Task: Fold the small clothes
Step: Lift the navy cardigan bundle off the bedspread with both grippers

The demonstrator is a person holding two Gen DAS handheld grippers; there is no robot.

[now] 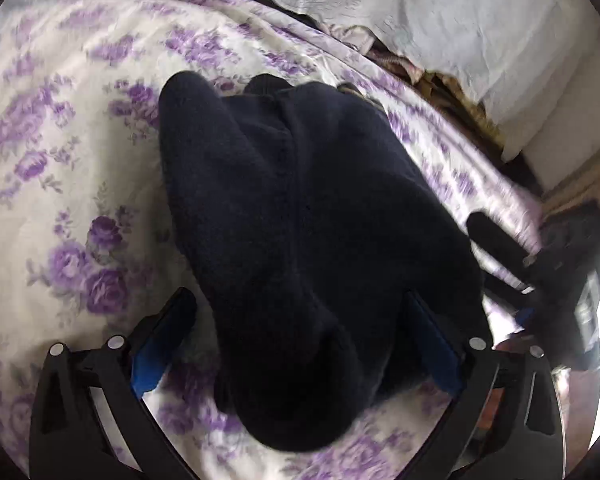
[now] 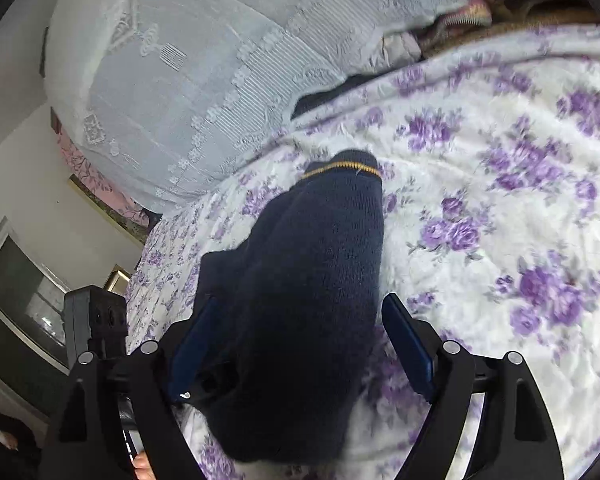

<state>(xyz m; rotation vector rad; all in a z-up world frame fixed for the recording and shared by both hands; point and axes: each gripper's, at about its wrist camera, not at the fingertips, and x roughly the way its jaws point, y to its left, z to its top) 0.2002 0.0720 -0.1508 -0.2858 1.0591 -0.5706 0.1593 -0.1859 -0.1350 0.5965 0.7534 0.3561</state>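
Navy knit garment [image 1: 316, 240] lies bunched on the bed, on a white bedspread [image 1: 60, 160] w/ purple roses. In left wrist view the cloth runs from near edge, between the left gripper [image 1: 300, 336] fingers, up toward the far side; both blue pads stand apart w/ the fabric between them, right pad touching or just beside the cloth, left pad clear of it, so fingers released, not clamping. In right wrist view a narrower part of the same garment [image 2: 300, 280] stretches away, ending in a cuff w/ a thin yellow stripe [image 2: 340, 167] at the far end. Right gripper [image 2: 296, 344] fingers spread wide; right pad clear of the knit, left pad partly behind the fabric, so no grip there either. Right gripper also shows at right edge of left wrist view, blurred. Pale lace-patterned cover [image 2: 204, 72] sits at far side of the bed, brownish bedding [image 2: 520, 8] beside it. Framed window or screen [image 2: 20, 296] at left, can't tell which.
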